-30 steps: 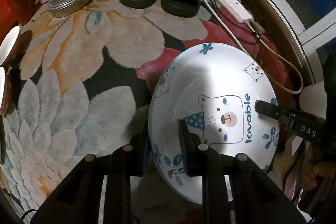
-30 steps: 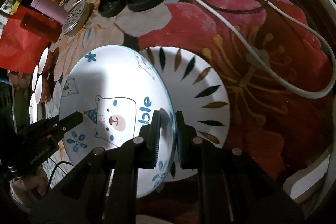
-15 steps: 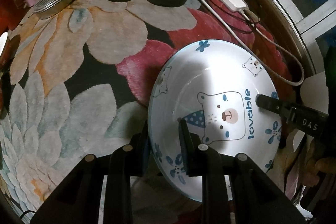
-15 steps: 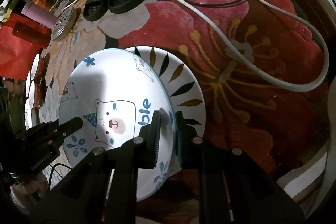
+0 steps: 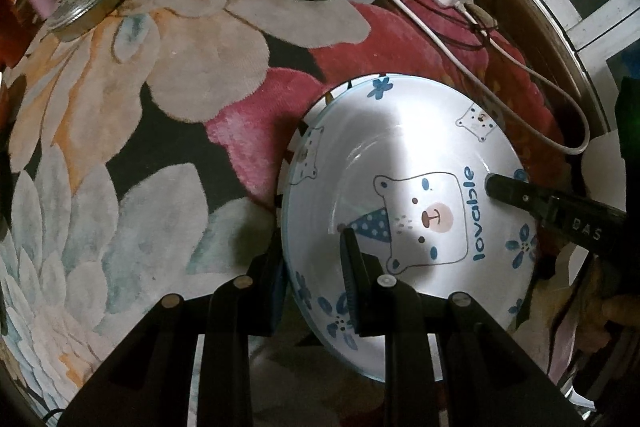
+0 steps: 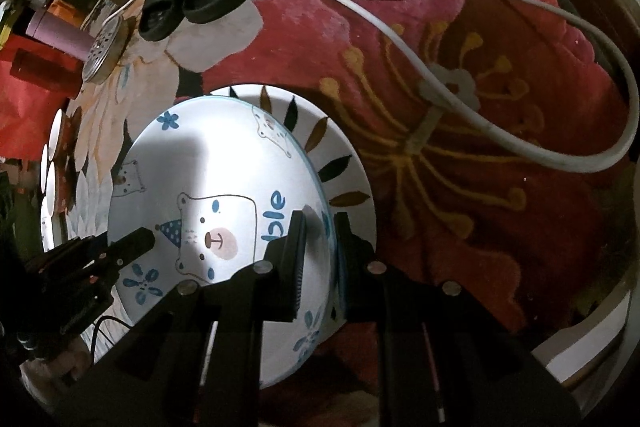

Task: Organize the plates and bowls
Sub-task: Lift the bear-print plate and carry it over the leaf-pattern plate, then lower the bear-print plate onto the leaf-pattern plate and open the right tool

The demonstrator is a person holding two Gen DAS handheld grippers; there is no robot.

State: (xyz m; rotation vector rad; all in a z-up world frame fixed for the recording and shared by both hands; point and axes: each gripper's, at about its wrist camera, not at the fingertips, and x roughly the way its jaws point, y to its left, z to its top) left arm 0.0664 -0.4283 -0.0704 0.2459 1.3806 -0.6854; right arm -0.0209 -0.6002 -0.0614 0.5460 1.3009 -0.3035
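Your left gripper and right gripper each clamp an opposite rim of the bear-print plate — both jaws narrowed onto its edge. It hangs tilted over the floral rug, just above a leaf-patterned plate lying beyond your right fingers.

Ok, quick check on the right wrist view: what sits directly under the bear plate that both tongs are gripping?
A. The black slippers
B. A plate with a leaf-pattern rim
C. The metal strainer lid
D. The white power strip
B. The leaf-rim plate shows from behind the bear plate, which the left tongs and right tongs clamp by opposite rims.
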